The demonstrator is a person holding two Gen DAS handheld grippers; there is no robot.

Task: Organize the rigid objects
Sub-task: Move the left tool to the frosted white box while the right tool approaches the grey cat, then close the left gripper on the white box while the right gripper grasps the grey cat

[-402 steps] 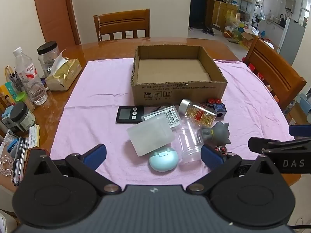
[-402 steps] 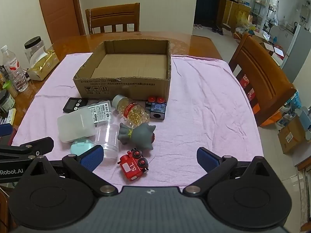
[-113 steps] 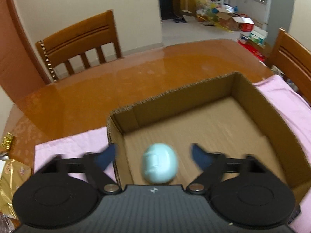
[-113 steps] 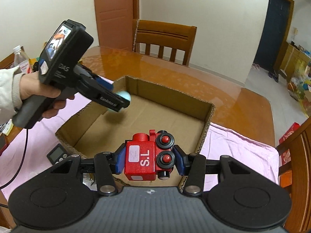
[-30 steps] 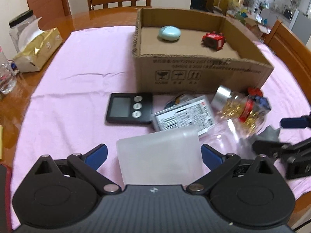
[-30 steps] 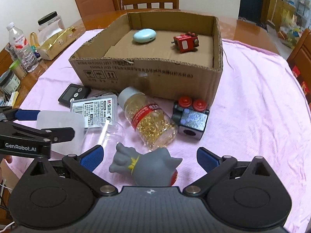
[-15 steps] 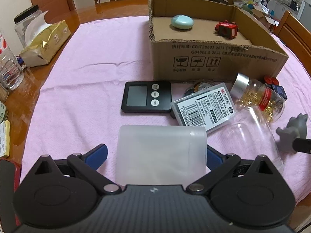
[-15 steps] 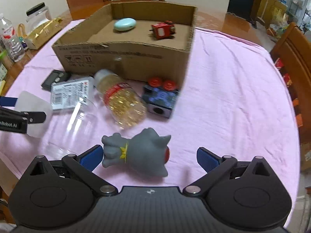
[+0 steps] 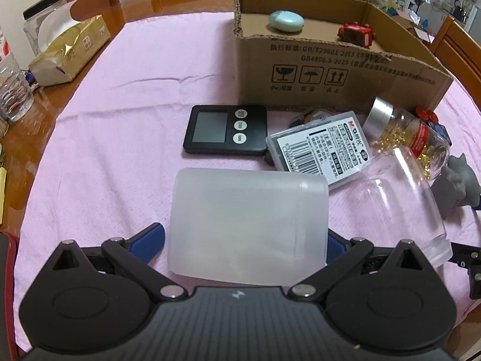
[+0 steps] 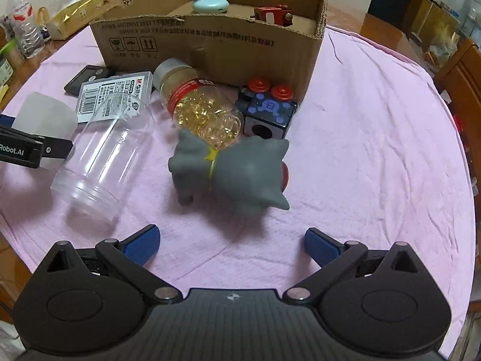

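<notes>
Far left of my jaws I see a gold foil tissue pack (image 9: 67,49) beside a clear black-lidded jar (image 9: 37,24).

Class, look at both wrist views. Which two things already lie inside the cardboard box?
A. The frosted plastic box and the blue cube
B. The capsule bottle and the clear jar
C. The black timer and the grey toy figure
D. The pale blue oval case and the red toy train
D: the pale blue oval case and the red toy train rest on the floor of the cardboard box; everything else lies outside on the pink cloth.
</notes>
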